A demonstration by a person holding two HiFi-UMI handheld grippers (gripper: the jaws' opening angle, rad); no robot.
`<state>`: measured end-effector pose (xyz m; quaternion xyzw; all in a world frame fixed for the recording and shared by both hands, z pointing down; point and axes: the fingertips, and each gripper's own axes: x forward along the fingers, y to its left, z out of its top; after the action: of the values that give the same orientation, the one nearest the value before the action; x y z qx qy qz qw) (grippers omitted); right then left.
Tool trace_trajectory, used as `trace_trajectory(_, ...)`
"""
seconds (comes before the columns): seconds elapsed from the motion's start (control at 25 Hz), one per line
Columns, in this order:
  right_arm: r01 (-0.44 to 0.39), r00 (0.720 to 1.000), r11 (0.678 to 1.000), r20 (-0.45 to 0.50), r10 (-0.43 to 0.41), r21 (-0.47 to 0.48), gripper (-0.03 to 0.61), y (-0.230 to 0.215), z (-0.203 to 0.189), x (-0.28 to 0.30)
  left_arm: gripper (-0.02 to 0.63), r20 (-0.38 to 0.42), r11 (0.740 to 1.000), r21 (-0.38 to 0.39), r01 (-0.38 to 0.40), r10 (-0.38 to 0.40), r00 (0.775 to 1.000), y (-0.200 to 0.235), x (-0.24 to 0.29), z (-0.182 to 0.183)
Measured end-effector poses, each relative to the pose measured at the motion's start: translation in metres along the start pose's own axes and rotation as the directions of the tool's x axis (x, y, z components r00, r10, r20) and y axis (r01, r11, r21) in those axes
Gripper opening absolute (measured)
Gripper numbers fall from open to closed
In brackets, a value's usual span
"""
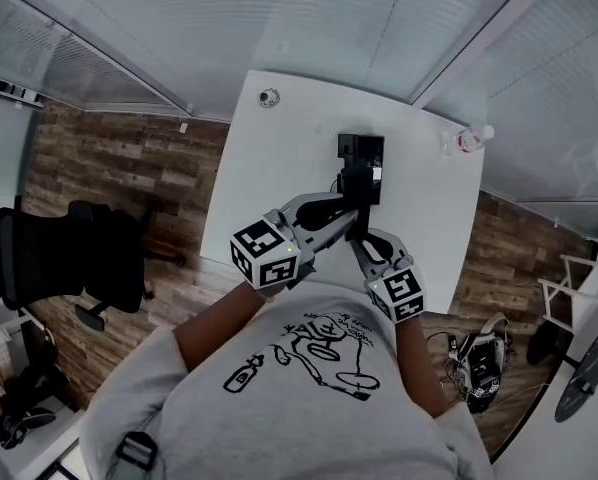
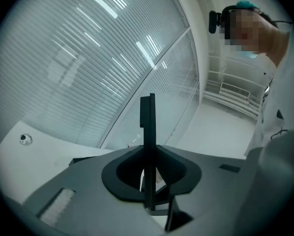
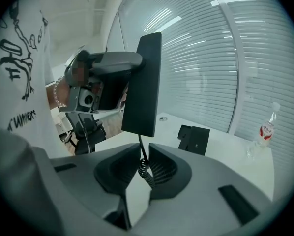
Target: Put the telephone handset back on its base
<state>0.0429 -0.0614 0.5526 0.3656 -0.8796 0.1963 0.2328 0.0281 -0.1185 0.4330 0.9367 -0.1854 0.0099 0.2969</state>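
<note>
Handset [image 3: 143,82] is off the base [image 1: 362,151], held upright in the air just on the person's side of it, over the white table [image 1: 279,168]. The left gripper [image 2: 148,178] has its jaws clamped flat on the handset, which shows edge-on between them. The right gripper [image 3: 143,154] has its jaws nearly together, pinching the coiled cord [image 3: 145,171] directly under the handset's lower end. The base sits bare near the table's far side. A water bottle [image 1: 469,140] stands right of the base, well apart from it.
</note>
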Motion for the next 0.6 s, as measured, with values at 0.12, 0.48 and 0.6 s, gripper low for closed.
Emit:
trace_trajectory(0.12,-0.019,1.0,1.0,-0.023,0.019,0.004,0.018,0.005,-0.012,0.0,0.067,-0.009,0.997,-0.074,0.035,-0.036,0.999,0.009,0.004,-0.012)
trace_trajectory(0.48,0.002,0.994,1.0,-0.112,-0.001,0.004,0.011,0.006,-0.043,0.002,0.071,-0.097,0.978,-0.171,0.123,-0.141,0.985,0.037,0.023,-0.049)
trace_trajectory(0.6,0.003,0.99,1.0,-0.141,-0.003,0.002,0.009,0.006,-0.051,0.005,0.08,-0.126,0.974,-0.193,0.116,-0.141,0.982,0.051,0.029,-0.061)
